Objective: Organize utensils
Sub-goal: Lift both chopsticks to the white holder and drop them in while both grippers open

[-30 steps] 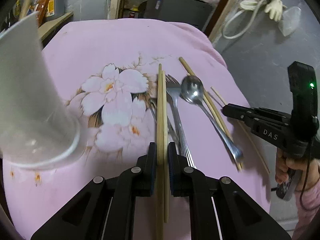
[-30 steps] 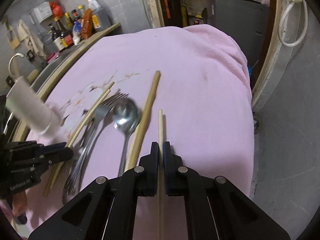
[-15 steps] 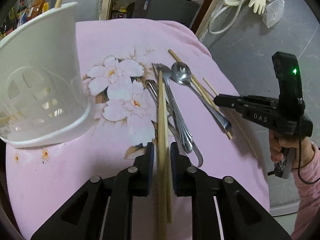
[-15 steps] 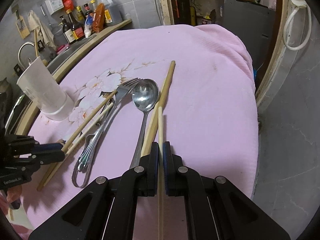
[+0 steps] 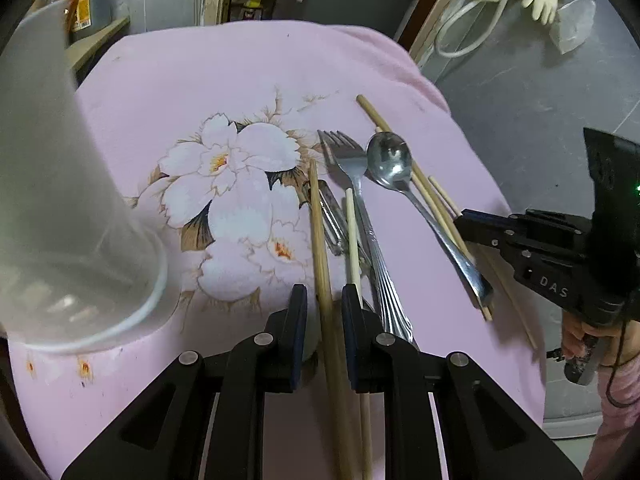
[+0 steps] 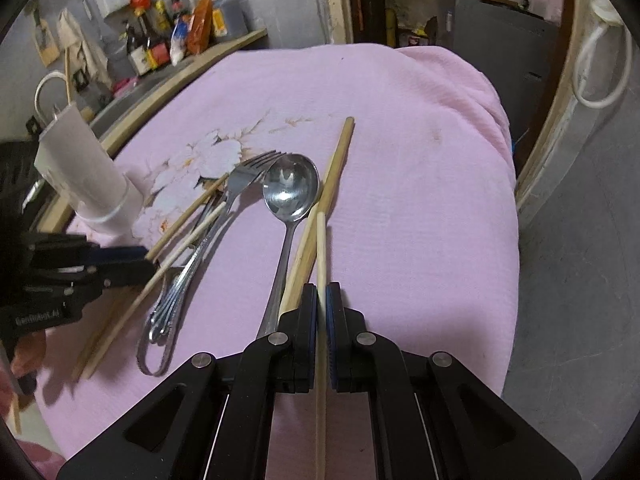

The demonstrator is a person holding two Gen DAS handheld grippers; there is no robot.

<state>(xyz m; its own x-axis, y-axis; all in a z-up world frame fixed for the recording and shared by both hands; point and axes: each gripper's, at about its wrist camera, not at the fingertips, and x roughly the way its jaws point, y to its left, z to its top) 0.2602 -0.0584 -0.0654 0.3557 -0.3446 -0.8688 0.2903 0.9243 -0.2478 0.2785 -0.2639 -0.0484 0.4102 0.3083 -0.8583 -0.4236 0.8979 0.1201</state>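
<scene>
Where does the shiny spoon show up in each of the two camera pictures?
Left wrist view: spoon, right of centre, bowl beside the fork.
Right wrist view: spoon, centre, right of the fork.
Shared landmark: the white cup.

Left claw [image 5: 324, 300] angled downward, slightly parted; right claw [image 6: 321, 300] angled downward, clamped tight

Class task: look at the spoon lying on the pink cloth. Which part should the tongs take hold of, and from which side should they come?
Grip the spoon by its thin handle, midway along, from above. The wide bowl would slip, and a chopstick lies close along the handle's right side, so the pads should close across the handle.
</scene>
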